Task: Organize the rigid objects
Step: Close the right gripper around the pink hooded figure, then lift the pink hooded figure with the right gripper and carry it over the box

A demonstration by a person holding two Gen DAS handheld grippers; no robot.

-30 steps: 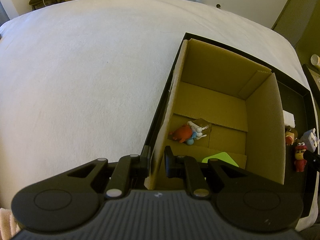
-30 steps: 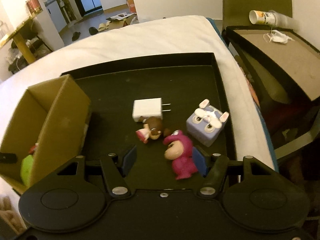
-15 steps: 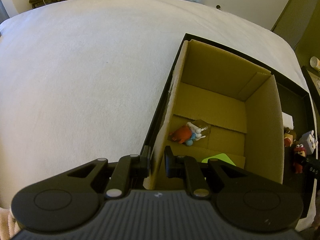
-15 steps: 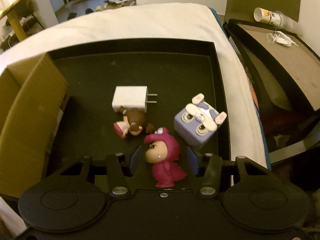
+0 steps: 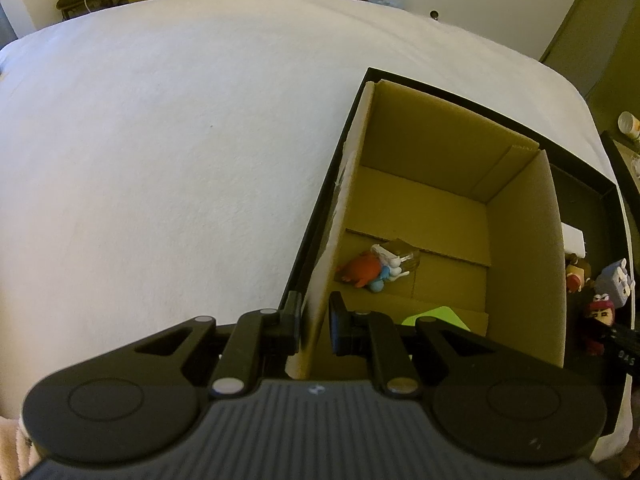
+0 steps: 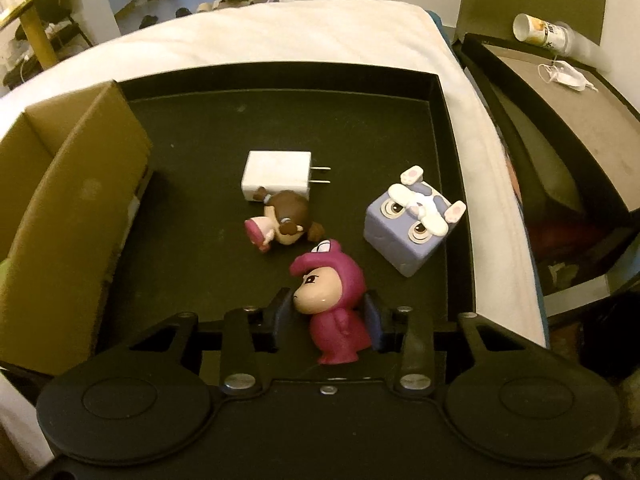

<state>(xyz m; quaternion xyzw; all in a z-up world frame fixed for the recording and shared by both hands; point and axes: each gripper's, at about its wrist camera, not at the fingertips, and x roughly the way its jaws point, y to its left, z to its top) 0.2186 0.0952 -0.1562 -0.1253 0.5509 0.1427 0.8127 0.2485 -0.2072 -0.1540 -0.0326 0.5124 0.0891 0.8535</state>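
Observation:
My left gripper (image 5: 314, 326) is shut on the near left wall of the open cardboard box (image 5: 520, 240), which stands in the black tray (image 5: 576, 156). The box holds an orange toy (image 5: 360, 270), a small blue and white figure (image 5: 386, 272) and a green piece (image 5: 436, 316). My right gripper (image 6: 326, 316) is shut on the pink hooded figure (image 6: 332, 300) and holds it upright over the tray (image 6: 280, 128). On the tray lie a white charger plug (image 6: 276, 174), a brown-haired doll (image 6: 284, 226) and a lilac bunny cube (image 6: 412, 224).
The tray rests on a white bed (image 5: 160, 140). A second dark tray (image 6: 560, 92) with a paper cup (image 6: 540, 32) and a face mask (image 6: 568, 76) stands to the right of the bed. Furniture and shoes lie on the floor beyond.
My right gripper has closed in on the pink figure and gripped it; the figure now stands upright between the fingers. The left gripper has stayed on the box wall.

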